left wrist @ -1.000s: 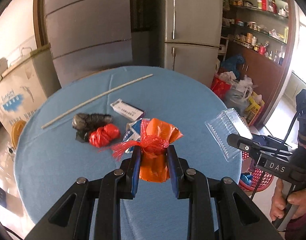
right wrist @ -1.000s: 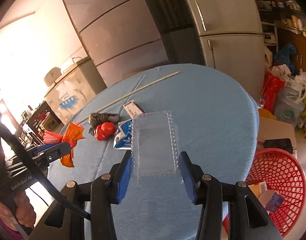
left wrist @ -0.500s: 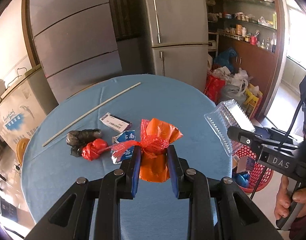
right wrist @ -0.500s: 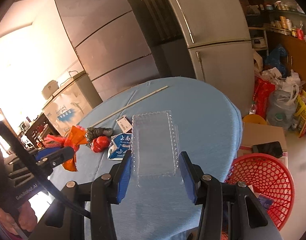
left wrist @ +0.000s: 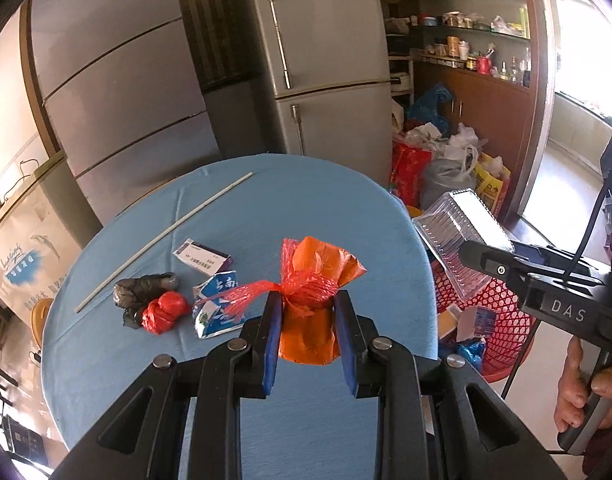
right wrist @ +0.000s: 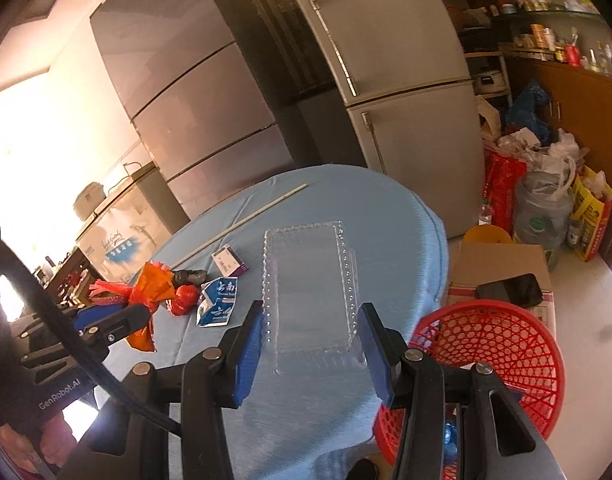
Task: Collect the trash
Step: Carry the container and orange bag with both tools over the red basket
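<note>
Both loads have swung toward the red mesh basket (right wrist: 490,356): my left gripper (left wrist: 308,320) clamps the orange net-tied bag (left wrist: 312,300), my right gripper (right wrist: 312,344) grips the clear plastic clamshell tray (right wrist: 310,280); next, release over it.

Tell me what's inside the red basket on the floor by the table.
Through the red basket's mesh in the left wrist view, some cardboard scraps and something blue show. The table edge and the right gripper cover the rest.
</note>
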Motion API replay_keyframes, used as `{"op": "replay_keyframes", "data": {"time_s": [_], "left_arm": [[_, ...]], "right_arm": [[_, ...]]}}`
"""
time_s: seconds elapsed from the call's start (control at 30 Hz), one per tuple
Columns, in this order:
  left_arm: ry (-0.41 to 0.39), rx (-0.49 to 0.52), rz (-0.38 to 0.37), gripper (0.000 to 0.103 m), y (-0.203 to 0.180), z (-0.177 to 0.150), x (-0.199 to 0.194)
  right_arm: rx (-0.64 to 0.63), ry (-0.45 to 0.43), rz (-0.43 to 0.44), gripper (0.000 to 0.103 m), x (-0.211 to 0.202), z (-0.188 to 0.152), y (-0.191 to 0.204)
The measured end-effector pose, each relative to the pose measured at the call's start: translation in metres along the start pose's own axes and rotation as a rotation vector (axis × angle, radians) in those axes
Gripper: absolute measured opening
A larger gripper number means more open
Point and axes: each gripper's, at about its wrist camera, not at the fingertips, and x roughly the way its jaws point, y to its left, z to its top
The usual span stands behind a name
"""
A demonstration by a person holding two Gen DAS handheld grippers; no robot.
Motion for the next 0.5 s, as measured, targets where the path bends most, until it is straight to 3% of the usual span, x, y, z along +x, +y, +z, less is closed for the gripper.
{"op": "replay_keyframes", "data": {"time_s": [0.3,0.5], "left_arm": [[0.01,0.026,-0.032,0.027,-0.021,0.005,0.003],[0.025,0.044,-0.124,0.027,-0.041,0.009,0.01]], "right_arm": [[0.037,-0.023,-0.027,0.05,-0.018,-0.001,-0.023],[0.078,-0.036,-0.06,0.05,-0.028,-0.003,-0.047]]}}
